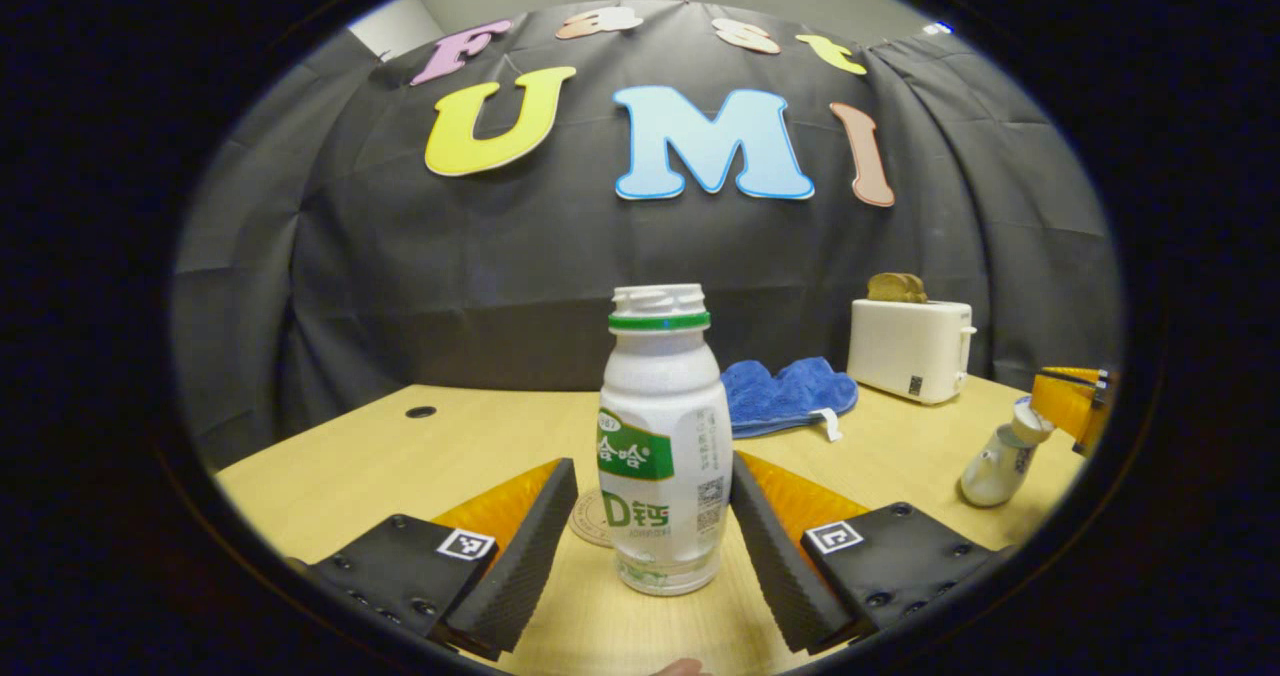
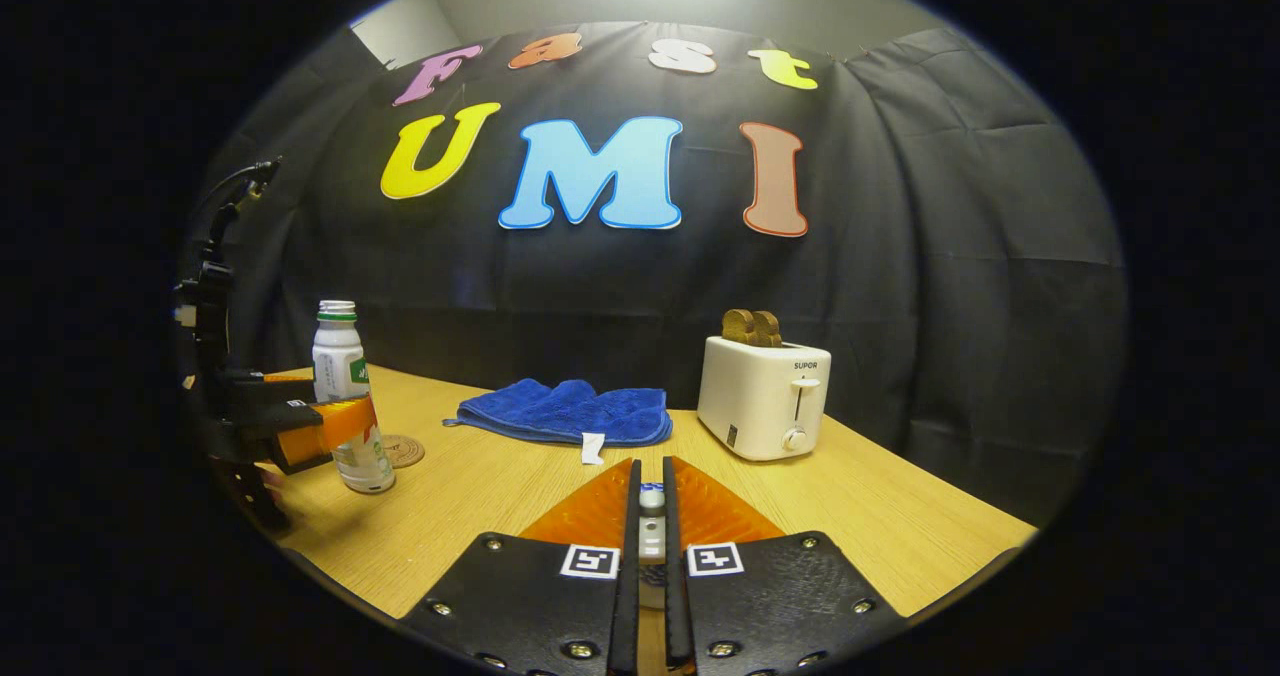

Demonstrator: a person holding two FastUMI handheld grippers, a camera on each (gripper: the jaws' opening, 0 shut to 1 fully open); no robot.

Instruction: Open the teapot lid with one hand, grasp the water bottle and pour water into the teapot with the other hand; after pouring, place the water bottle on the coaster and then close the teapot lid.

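An uncapped white water bottle (image 1: 662, 446) with a green label stands upright on the wooden table (image 1: 380, 456). My left gripper (image 1: 655, 466) is open and straddles it; a small gap shows at the left finger, while the right finger is almost touching. A round coaster (image 1: 588, 518) lies just behind the bottle to the left. In the right gripper view, my right gripper (image 2: 651, 478) is shut on the small knob of the teapot lid (image 2: 651, 521). The left gripper view shows the white teapot (image 1: 992, 468) at far right, the right gripper (image 1: 1065, 401) at its top.
A blue cloth (image 2: 565, 411) lies crumpled at the back of the table. A white toaster (image 2: 764, 396) with toast in it stands to the right of the cloth. The bottle (image 2: 350, 416), coaster (image 2: 403, 449) and left gripper (image 2: 325, 428) sit near the table's left edge.
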